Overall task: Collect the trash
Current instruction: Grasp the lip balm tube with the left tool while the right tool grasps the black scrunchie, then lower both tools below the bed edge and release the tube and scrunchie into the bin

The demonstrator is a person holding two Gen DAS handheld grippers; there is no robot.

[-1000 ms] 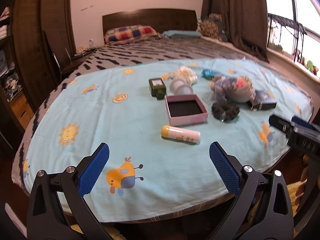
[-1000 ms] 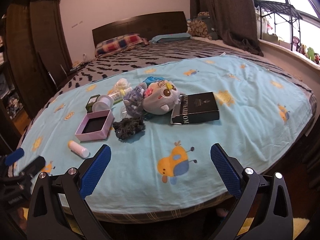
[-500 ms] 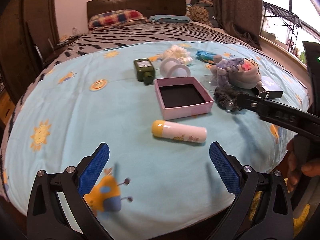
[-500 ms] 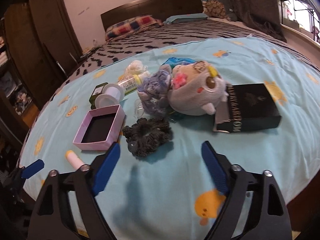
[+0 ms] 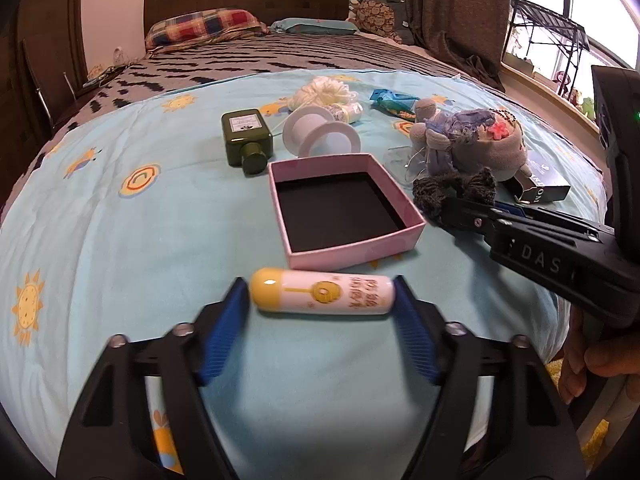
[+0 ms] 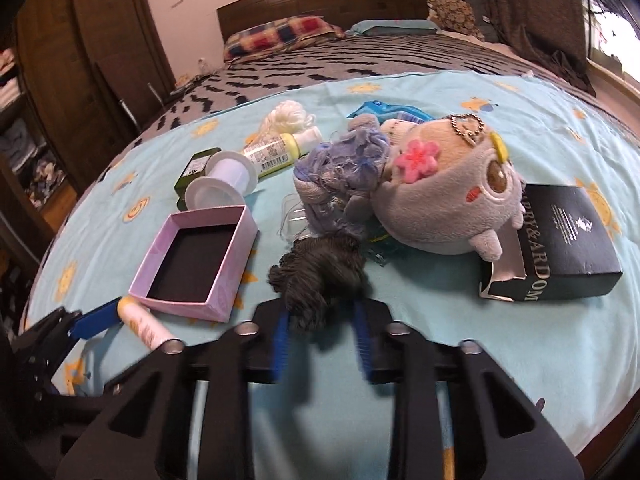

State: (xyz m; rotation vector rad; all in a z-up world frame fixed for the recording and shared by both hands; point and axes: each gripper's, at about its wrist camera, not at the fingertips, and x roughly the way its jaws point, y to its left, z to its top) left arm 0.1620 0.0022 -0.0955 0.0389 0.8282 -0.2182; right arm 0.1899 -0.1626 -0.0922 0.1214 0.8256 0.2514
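A white tube with a yellow cap (image 5: 320, 291) lies crosswise on the blue sheet, in front of an open pink box (image 5: 344, 208). My left gripper (image 5: 320, 312) has closed in on the tube, its blue pads at both ends. A dark scrunchie (image 6: 320, 276) lies in front of a grey plush toy (image 6: 444, 188). My right gripper (image 6: 320, 332) has its pads closed on the scrunchie's near part. The right gripper also shows in the left wrist view (image 5: 472, 210), at the scrunchie (image 5: 452, 188).
On the sheet stand a green bottle (image 5: 246, 140), a white spool (image 5: 320, 136), white yarn (image 5: 324, 92), a blue wrapper (image 5: 392, 100) and a black carton (image 6: 560, 240). Striped bedding and pillows lie behind. A wardrobe stands left, a window right.
Both grippers have moved forward and down onto the bed. The left one has narrowed from wide open around the tube. The right one has narrowed around the scrunchie.
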